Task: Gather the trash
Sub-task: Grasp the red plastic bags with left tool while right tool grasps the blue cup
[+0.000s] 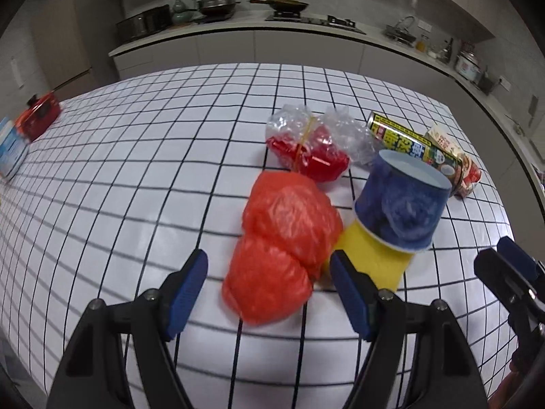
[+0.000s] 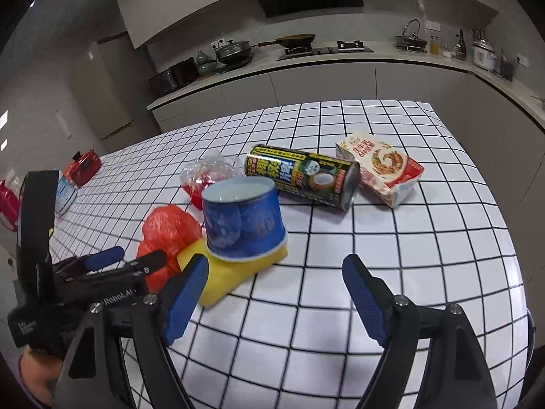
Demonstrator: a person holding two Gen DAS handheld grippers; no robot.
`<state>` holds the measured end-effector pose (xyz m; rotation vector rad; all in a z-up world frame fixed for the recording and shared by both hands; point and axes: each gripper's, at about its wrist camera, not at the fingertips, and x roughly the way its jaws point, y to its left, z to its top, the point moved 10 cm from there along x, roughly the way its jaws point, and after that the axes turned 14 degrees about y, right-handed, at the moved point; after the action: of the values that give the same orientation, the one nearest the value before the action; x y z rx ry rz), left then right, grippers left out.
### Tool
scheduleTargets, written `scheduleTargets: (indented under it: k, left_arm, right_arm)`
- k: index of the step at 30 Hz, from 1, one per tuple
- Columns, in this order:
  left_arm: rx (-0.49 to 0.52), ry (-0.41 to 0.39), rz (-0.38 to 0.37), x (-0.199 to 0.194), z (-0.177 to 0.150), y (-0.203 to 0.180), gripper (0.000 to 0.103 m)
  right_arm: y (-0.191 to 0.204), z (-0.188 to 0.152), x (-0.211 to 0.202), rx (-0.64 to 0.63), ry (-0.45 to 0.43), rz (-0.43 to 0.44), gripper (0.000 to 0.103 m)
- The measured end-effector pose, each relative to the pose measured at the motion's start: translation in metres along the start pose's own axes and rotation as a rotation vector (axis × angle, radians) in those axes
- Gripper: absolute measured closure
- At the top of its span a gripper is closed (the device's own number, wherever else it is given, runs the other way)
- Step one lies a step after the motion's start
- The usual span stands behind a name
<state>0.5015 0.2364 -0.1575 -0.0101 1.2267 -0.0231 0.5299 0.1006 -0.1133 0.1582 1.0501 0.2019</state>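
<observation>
Trash [image 1: 282, 238] untouched, left gripper [image 1: 269, 293] open, right gripper [image 2: 276, 296] open — empty

Left tool [image 1: 269, 289] angled downward, jaws apart and empty, right tool [image 2: 276, 293] beside it, likewise

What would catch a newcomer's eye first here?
The orange plastic bag crumpled on the checked table, right ahead of the left gripper. Beside it, a blue cup stands upside down on a yellow sponge, with a can lying behind.
</observation>
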Motion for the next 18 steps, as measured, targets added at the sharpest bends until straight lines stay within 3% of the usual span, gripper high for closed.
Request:
scheduleTargets:
  k: [7, 11, 15, 18]
  left_arm:
    - [0.087, 0.034, -0.058, 0.023, 0.012, -0.001, 0.027]
    - [0.076, 0.021, -0.092, 0.021, 0.013, 0.008, 0.028]
    - [0.027, -0.01, -0.114, 0.012, 0.019, 0.023, 0.036]
    - [0.037, 0.0, -0.081, 0.017, 0.022, 0.027, 0.035]
  right_arm:
    - [0.015, 0.027, 0.031, 0.029, 0.026, -0.023, 0.018]
    - [0.02, 0.035, 0.048, 0.036, 0.047, -0.013, 0.018]
    - [0.026, 0.04, 0.058, 0.035, 0.058, 0.001, 0.018]
    - [0.032, 0.043, 0.065, 0.023, 0.063, 0.003, 0.018]
